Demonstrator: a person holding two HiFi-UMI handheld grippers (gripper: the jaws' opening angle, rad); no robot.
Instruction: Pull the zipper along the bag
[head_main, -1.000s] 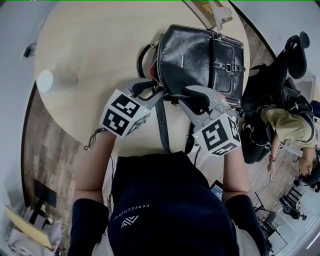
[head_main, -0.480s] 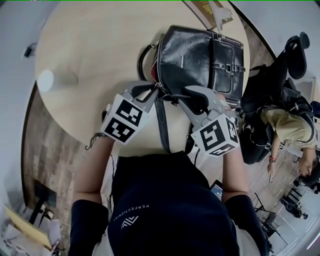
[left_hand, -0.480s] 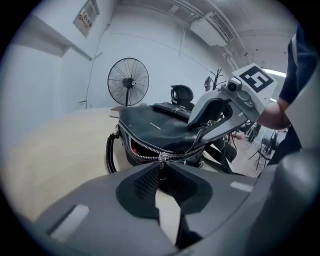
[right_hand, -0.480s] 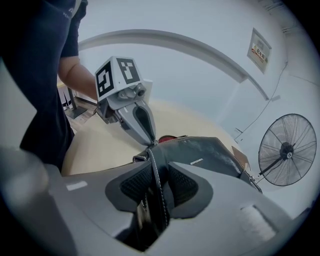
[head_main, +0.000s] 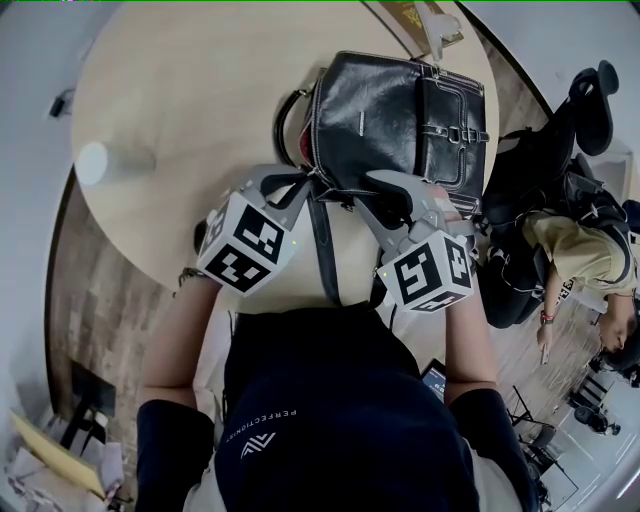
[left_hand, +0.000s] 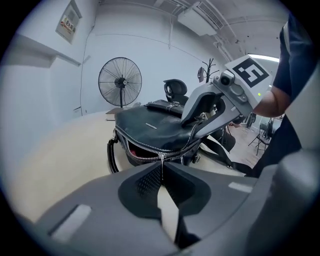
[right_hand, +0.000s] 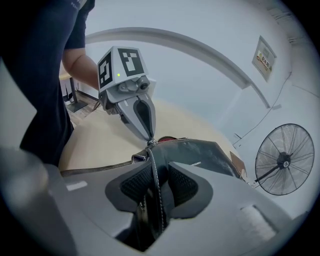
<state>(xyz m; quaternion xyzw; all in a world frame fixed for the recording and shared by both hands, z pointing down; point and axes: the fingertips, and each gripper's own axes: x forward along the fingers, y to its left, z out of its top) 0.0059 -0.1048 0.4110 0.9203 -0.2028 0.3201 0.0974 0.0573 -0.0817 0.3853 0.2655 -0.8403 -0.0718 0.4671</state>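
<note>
A black leather bag (head_main: 400, 115) lies on the round wooden table (head_main: 200, 90), its zipper (left_hand: 145, 154) partly undone with red lining showing. My left gripper (head_main: 305, 184) is at the bag's near left corner. Its jaws have just been closing, and they are now shut on the thin metal zipper pull (left_hand: 161, 159). My right gripper (head_main: 388, 203) is shut on the bag's near stitched edge (right_hand: 156, 175). In the right gripper view, the left gripper (right_hand: 149, 139) points its tips down at the zipper's end.
A white cup (head_main: 103, 161) stands at the table's left. The bag's shoulder strap (head_main: 322, 250) hangs over the near table edge toward my body. A black office chair (head_main: 560, 140) and a seated person (head_main: 585, 260) are to the right. A standing fan (left_hand: 120, 82) is behind the table.
The left gripper has rolled and its jaws have closed on the zipper pull. The right gripper and the bag have stayed in place.
</note>
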